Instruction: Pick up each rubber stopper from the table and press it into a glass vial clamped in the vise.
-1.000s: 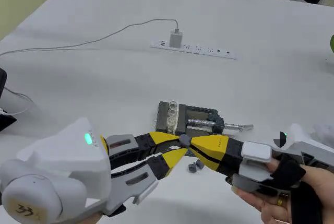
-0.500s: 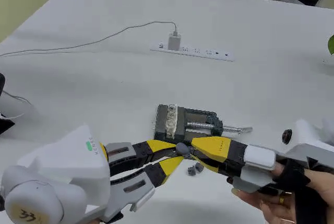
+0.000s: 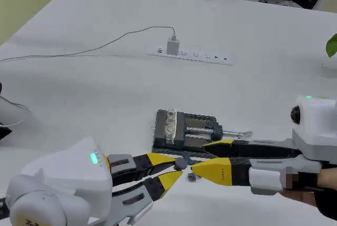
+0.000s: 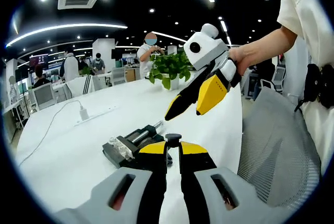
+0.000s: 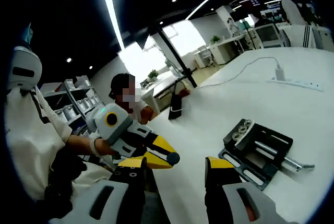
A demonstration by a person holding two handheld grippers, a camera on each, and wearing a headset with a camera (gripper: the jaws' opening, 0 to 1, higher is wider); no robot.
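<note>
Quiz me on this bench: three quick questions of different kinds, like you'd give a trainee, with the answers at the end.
1. True or false: the left claw is shut on a rubber stopper.
2. Where are the glass vials? A. clamped in the vise; B. held in a bare hand; C. packed in a cardboard box.
3. Fill in the blank: the jaws of the right claw stand ____.

Key: 1 true; 2 A; 3 open.
</note>
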